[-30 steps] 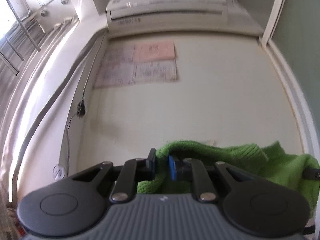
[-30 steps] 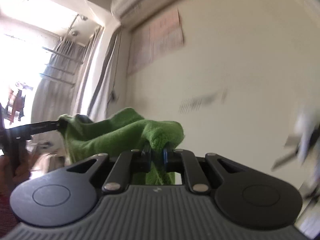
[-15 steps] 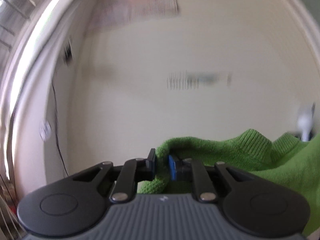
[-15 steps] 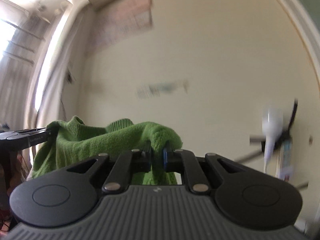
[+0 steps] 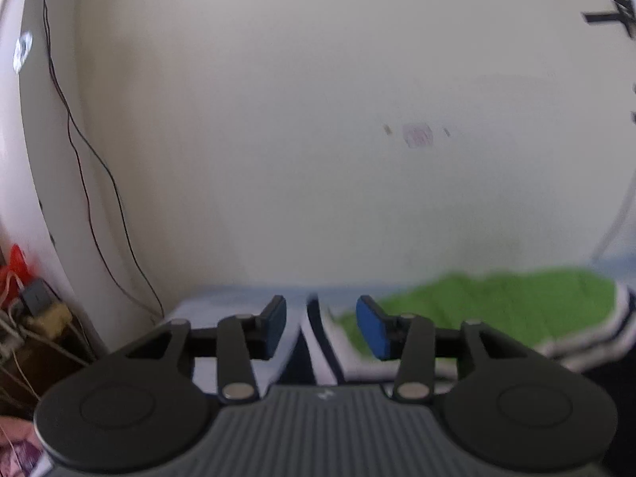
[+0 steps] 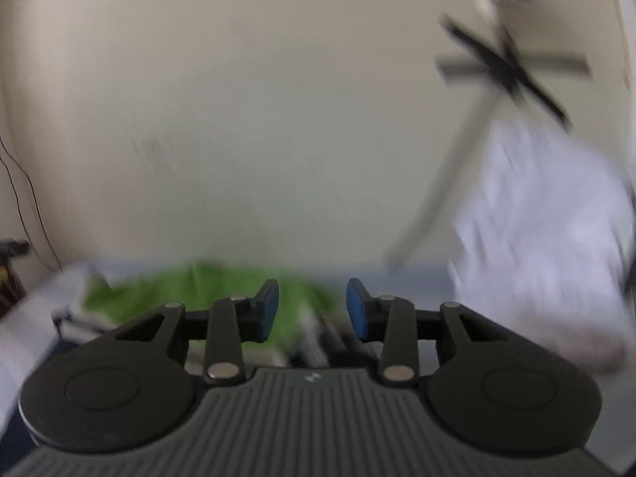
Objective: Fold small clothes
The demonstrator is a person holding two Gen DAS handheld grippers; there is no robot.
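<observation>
Holding: nothing in either gripper; both views are blurred
Left gripper (image 5: 321,326): jaws spread wide, blue pads apart, nothing between them
Right gripper (image 6: 312,310): jaws spread wide too, blue pads clear of the cloth
Green sweater (image 5: 497,302): bright green knit, lying flat and low on a pile of clothes beyond the fingers; knit texture too smeared to read
Place, left view: sweater sits to the right of the gripper, past the right pad
Place, right view: sweater (image 6: 206,290) sits left of centre, behind the left pad
Long axis: runs left to right across the pile; which end is the neck cannot be told
Striped cloth (image 5: 588,342): white with dark bands, under the sweater's near edge
White cloth (image 6: 548,238): pale heap at the far right
Wall (image 5: 318,119): cream, behind everything, thin black cable (image 5: 91,167) down its left side
</observation>
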